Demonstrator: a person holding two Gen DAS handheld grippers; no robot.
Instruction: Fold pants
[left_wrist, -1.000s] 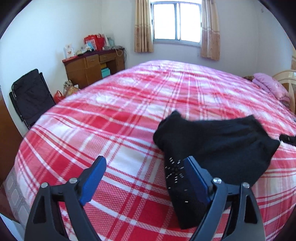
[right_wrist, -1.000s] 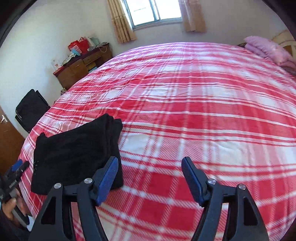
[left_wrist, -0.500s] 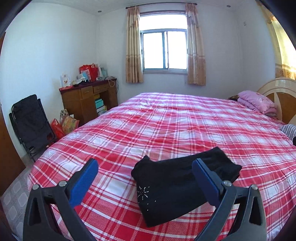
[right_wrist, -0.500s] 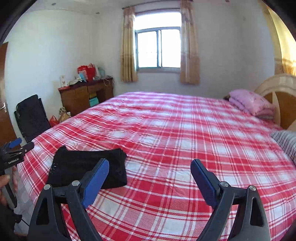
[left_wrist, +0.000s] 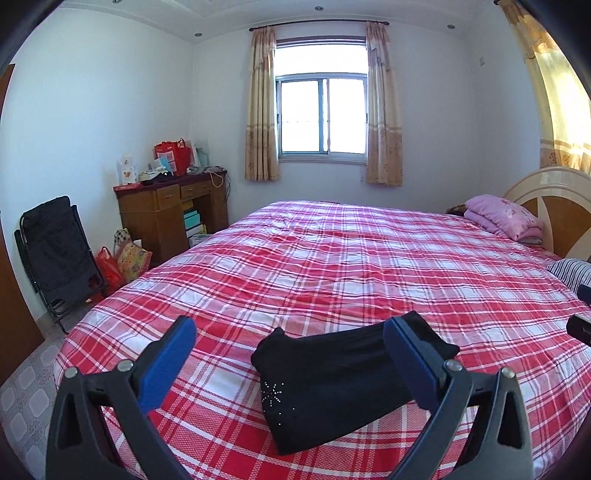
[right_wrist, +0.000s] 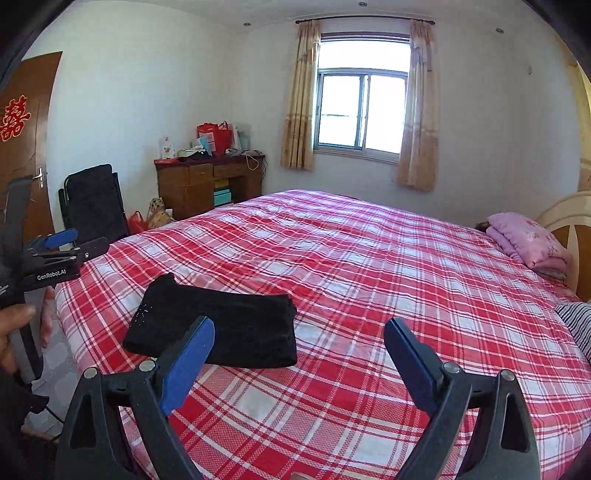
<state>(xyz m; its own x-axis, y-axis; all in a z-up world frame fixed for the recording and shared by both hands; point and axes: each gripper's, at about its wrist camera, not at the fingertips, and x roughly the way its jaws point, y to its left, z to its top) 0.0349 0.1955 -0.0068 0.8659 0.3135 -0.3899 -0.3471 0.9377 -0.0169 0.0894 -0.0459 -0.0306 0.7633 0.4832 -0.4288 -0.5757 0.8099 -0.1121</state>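
Observation:
The black pants (left_wrist: 332, 384) lie folded in a flat bundle near the foot corner of the red plaid bed (left_wrist: 332, 258), a small studded star on their near end. My left gripper (left_wrist: 290, 323) hovers above and behind them, jaws wide open, nothing between its pads. In the right wrist view the pants (right_wrist: 221, 325) sit to the left, partly behind one blue finger (right_wrist: 188, 365). My right gripper (right_wrist: 299, 322) hangs over bare bedspread; its jaws are opening and hold nothing. The left gripper (right_wrist: 55, 251) shows at the left edge in a person's hand.
A wooden desk (left_wrist: 170, 214) with bags on it stands at the far left wall, with a black folding chair (left_wrist: 59, 251) beside it. A pink folded quilt (left_wrist: 506, 218), a headboard (left_wrist: 554, 199) and a striped pillow (left_wrist: 572, 269) are at the right. A brown door (right_wrist: 22, 147) is at the left.
Both grippers have risen and drawn back from the pants, tilting up so the room shows. Both sets of jaws have spread wider. The pants stay folded on the bed.

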